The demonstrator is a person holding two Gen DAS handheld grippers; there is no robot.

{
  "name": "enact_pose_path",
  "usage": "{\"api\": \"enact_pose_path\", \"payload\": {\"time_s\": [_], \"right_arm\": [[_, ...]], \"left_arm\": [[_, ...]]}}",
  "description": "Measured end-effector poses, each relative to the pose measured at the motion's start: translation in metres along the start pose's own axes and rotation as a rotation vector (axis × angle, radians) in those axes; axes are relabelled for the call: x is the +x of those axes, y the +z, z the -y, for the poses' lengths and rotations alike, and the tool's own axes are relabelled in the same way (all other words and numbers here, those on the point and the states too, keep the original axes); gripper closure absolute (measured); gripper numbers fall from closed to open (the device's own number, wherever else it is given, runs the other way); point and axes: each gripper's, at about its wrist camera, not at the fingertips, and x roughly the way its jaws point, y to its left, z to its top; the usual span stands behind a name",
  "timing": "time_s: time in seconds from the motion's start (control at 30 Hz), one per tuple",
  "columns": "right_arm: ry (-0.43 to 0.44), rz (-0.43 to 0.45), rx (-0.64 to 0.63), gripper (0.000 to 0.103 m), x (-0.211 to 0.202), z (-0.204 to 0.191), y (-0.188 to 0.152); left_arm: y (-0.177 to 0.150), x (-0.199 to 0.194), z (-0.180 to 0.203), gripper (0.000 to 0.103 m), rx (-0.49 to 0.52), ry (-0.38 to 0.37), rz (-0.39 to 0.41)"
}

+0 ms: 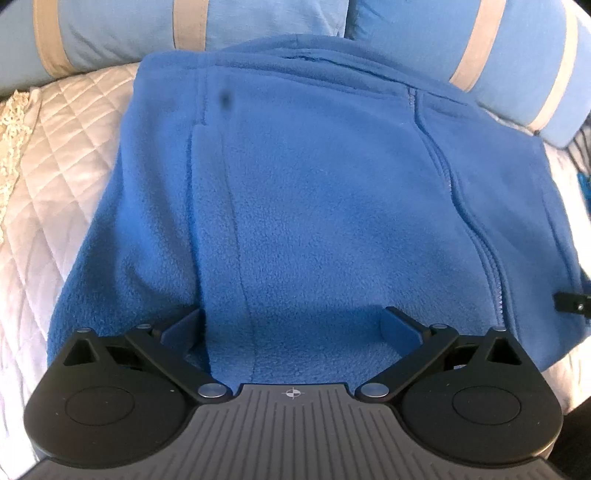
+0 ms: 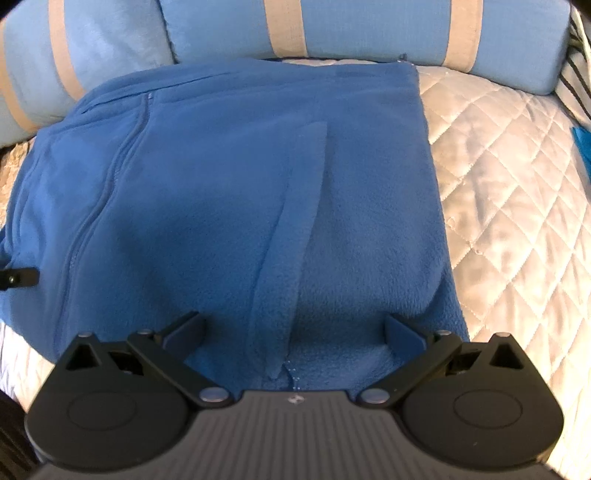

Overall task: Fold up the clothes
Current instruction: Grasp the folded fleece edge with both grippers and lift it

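Observation:
A blue fleece jacket [image 1: 314,192] lies folded on the quilted bed, its zipper [image 1: 454,192] running down the right side in the left wrist view. My left gripper [image 1: 293,325] is open, low over the jacket's near edge, with fleece between its spread fingers. In the right wrist view the same jacket [image 2: 221,192] shows a folded sleeve strip [image 2: 291,266] down its middle. My right gripper [image 2: 295,328] is also open over the near edge, straddling that strip. A black tip of the other gripper pokes in at the frame edge [image 1: 570,302] [image 2: 20,278].
A white quilted bedcover [image 2: 509,192] [image 1: 55,192] lies under the jacket. Light blue pillows with tan stripes [image 1: 184,26] [image 2: 351,26] line the far side. A striped cloth [image 2: 576,74] and a bright blue item [image 2: 583,144] sit at the far right.

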Motion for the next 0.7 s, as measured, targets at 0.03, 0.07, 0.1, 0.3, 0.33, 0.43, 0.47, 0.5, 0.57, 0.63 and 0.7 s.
{"api": "enact_pose_path", "payload": {"time_s": [0.03,0.07,0.1,0.3,0.33,0.43,0.47,0.5,0.57,0.63,0.7], "right_arm": [[0.014,-0.004,0.004,0.001,-0.001,0.002,0.001],[0.032,-0.006,0.012,0.001,-0.002,0.005,0.003],[0.056,0.0,0.029,0.001,-0.005,0.009,0.004],[0.167,0.125,0.093,0.001,-0.041,0.047,0.011],[0.168,0.152,0.088,0.001,-0.046,0.053,0.012],[0.214,0.201,0.079,0.001,-0.053,0.073,0.017],[0.239,0.214,0.08,0.001,-0.055,0.08,0.018],[0.263,0.228,0.081,0.001,-0.057,0.088,0.019],[0.294,0.246,0.11,0.001,-0.058,0.1,0.019],[0.315,0.26,0.146,0.001,-0.055,0.113,0.018],[0.315,0.274,0.16,0.001,-0.05,0.121,0.017]], "left_arm": [[0.0,-0.001,0.0,0.0,0.004,-0.004,0.0],[0.0,-0.004,-0.001,0.0,0.012,-0.012,0.006],[0.0,-0.007,-0.002,0.0,0.019,-0.024,0.015],[0.006,-0.032,-0.032,0.0,-0.031,-0.141,0.065],[0.008,-0.036,-0.041,0.0,-0.049,-0.159,0.077],[0.013,-0.047,-0.072,0.0,-0.123,-0.233,0.116],[0.015,-0.049,-0.082,0.0,-0.153,-0.259,0.129],[0.016,-0.049,-0.092,0.0,-0.186,-0.285,0.142],[0.02,-0.05,-0.112,0.0,-0.246,-0.334,0.165],[0.024,-0.049,-0.13,0.0,-0.293,-0.365,0.174],[0.025,-0.047,-0.144,0.0,-0.306,-0.379,0.166]]}}
